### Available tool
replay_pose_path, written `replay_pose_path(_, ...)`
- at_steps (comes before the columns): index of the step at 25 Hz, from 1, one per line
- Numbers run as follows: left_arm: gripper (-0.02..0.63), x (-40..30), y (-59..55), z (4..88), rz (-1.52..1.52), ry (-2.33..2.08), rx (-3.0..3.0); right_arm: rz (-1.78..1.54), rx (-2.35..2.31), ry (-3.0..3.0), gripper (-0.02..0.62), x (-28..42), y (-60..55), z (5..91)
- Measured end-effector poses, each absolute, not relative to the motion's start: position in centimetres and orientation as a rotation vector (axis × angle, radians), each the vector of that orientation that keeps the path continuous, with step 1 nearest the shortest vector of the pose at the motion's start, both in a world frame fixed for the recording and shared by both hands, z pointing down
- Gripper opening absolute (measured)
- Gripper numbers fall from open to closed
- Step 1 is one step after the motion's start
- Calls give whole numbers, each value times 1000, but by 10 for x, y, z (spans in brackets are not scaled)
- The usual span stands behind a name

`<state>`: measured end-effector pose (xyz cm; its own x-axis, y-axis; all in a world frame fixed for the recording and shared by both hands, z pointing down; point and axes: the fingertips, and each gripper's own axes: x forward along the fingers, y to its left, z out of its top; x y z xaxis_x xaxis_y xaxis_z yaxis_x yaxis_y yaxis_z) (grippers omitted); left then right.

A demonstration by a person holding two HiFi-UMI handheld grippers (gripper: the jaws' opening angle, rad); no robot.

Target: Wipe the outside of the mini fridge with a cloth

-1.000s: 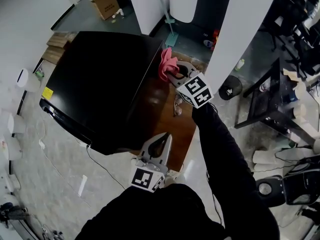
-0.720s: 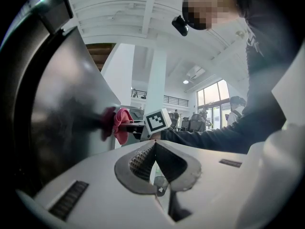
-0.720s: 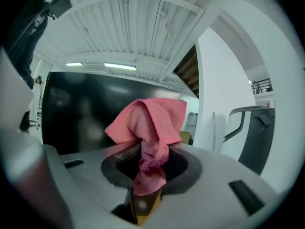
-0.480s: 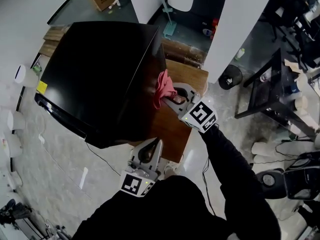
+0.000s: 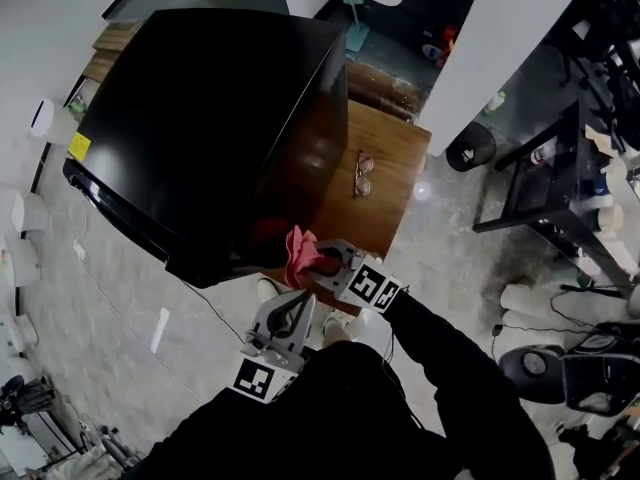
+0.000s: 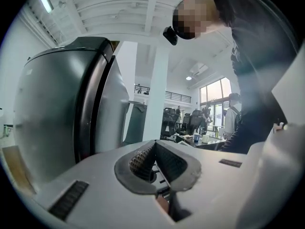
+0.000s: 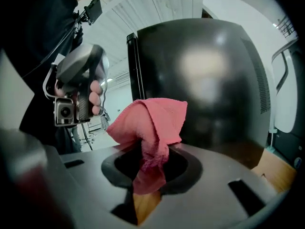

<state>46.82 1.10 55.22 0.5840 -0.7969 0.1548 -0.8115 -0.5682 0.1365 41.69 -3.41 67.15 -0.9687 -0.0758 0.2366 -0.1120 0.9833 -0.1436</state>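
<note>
The black mini fridge (image 5: 200,118) stands on a wooden table (image 5: 390,188). My right gripper (image 5: 325,260) is shut on a pink cloth (image 5: 300,248), which is pressed against the near lower corner of the fridge's right side wall. In the right gripper view the cloth (image 7: 152,123) bunches out of the jaws in front of the glossy fridge wall (image 7: 205,80). My left gripper (image 5: 295,313) hangs just below, shut and empty, apart from the fridge. In the left gripper view the fridge (image 6: 57,109) rises at the left.
A pair of glasses (image 5: 363,175) lies on the table beside the fridge. A white pillar (image 5: 490,38) stands behind the table, with a round black bin (image 5: 470,148) and a black rack (image 5: 540,188) to the right. A cable (image 5: 215,318) trails over the floor near the fridge door.
My right gripper has dragged the pink cloth along the fridge's right side wall, from the far end to the near corner. The left gripper has stayed low by my body.
</note>
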Motion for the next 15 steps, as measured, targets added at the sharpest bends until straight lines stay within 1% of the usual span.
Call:
replay_pose_path(8,6,466,12,567,164,-1336,2618,238,-6,-2844,106,391,-25,703)
replay_pose_path(15,6,467,-14,569,173,-1388,2627,229,-55,-2831,106,390,-41,712)
